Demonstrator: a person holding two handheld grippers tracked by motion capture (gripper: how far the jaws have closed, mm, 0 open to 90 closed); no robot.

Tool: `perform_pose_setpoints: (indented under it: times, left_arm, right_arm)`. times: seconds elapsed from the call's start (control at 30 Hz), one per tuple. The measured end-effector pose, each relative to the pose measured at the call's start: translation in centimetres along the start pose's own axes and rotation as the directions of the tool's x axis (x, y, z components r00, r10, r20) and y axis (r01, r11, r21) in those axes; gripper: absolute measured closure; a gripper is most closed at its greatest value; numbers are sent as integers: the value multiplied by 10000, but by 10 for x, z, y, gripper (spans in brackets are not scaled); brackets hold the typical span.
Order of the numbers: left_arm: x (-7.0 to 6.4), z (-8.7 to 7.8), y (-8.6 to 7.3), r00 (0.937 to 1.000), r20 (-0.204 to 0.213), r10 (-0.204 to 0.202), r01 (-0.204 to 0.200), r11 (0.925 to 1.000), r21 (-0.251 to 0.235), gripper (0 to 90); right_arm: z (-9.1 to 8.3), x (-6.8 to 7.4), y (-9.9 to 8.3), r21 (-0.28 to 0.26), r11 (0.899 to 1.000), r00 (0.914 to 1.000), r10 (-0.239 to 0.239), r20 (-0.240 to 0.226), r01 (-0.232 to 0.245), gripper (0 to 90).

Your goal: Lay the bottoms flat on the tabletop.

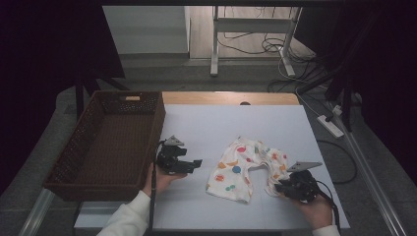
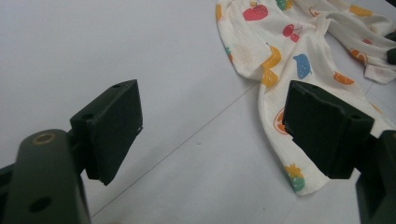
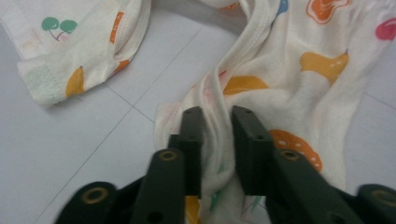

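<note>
Shorts of cream cloth with a coloured fruit print lie crumpled on the white desk, right of its middle and toward the near edge. The right gripper has its jaws pinched together on a bunched fold at the hem of one leg, near the front right corner of the desk; in the right gripper view the cloth is squeezed into a ridge between the two black fingers and rises away from them toward the rest of the garment. A hand holds this gripper from the near edge, with a cable trailing off beside it.

The left gripper sits left of the shorts, its jaws spread wide and holding nothing. In the left gripper view bare desk shows between the fingers, and the other leg of the shorts lies just ahead on the right, its hem close beside the right-hand finger; whether it touches cannot be told. The left hand grips it, a white sleeve coming in over the near edge.

A brown wicker basket stands at the left edge of the desk, just beside the left gripper.
</note>
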State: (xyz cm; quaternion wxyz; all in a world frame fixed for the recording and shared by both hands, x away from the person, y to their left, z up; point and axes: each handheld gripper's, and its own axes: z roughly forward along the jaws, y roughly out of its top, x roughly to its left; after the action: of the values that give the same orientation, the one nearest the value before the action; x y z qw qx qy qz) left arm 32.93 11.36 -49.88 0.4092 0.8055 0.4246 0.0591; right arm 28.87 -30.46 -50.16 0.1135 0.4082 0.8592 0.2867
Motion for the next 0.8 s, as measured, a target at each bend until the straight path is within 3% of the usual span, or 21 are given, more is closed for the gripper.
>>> perform_pose_setpoints:
  times: [0.33, 0.6, 0.8]
  left_arm:
    - [0, 0, 0, 10000, -16, 1, -1, 10000, -18, 191]
    - [0, 0, 0, 10000, -8, 7, -7, 10000, -8, 190]
    - [0, 0, 0, 10000, -13, -11, 11, 10000, -13, 191]
  right_arm:
    - [-11, 17, 15, -533, 9976, 9990, -442, -69, 438, 808]
    - [8, 34, 27, -282, 9954, 9944, -932, -499, 919, 794]
    - [23, 47, 31, 8, 9934, 9875, -1138, -1087, 1146, 778]
